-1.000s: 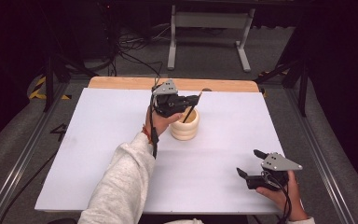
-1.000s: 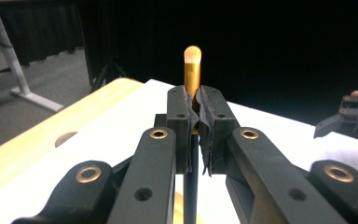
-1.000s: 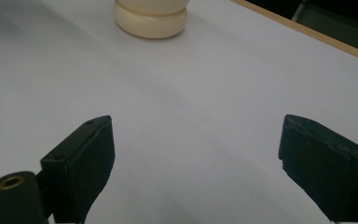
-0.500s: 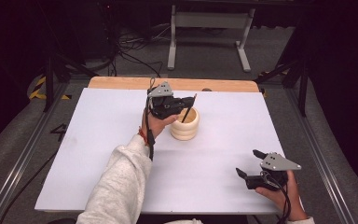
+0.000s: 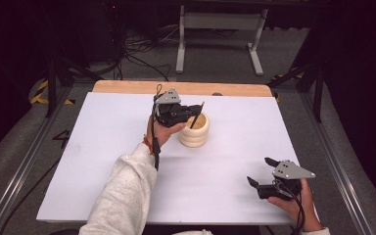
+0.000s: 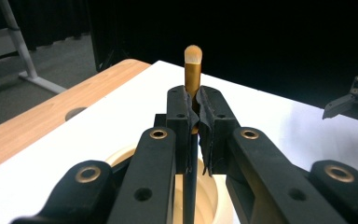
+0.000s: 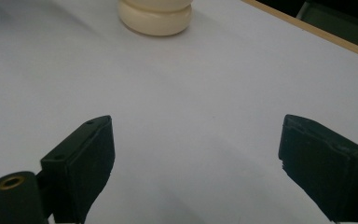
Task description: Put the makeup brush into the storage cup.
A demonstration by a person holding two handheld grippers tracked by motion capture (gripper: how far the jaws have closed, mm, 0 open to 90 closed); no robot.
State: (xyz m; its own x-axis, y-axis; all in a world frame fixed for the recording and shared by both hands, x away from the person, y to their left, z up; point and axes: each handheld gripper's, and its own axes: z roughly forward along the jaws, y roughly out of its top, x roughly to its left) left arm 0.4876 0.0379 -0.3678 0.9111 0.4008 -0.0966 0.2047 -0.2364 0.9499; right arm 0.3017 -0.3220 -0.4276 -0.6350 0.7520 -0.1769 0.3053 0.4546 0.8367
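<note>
Two hand-held grippers, one brush, one cream holder and one table make up the scene.

Nearest the person, at the front right corner of the white table top, the right gripper rests low in one hand with its jaws spread wide and nothing between them. In the right gripper view the two black pads stand far apart over bare white surface, with the holder's base well ahead of them.

Farther in, near the middle of the table toward its back edge, the left gripper is held above the rim of the cream ribbed holder, a grey sleeve trailing back from that hand. Its jaws are pinched narrow around a single makeup brush. In the left gripper view the gold ferrule and pale bristle tip stand upright above the pads, while the dark handle runs down between them toward the holder's open mouth. From above, the brush leans at a slant over the holder.

Beyond the white sheet a strip of bare wooden edge shows.
</note>
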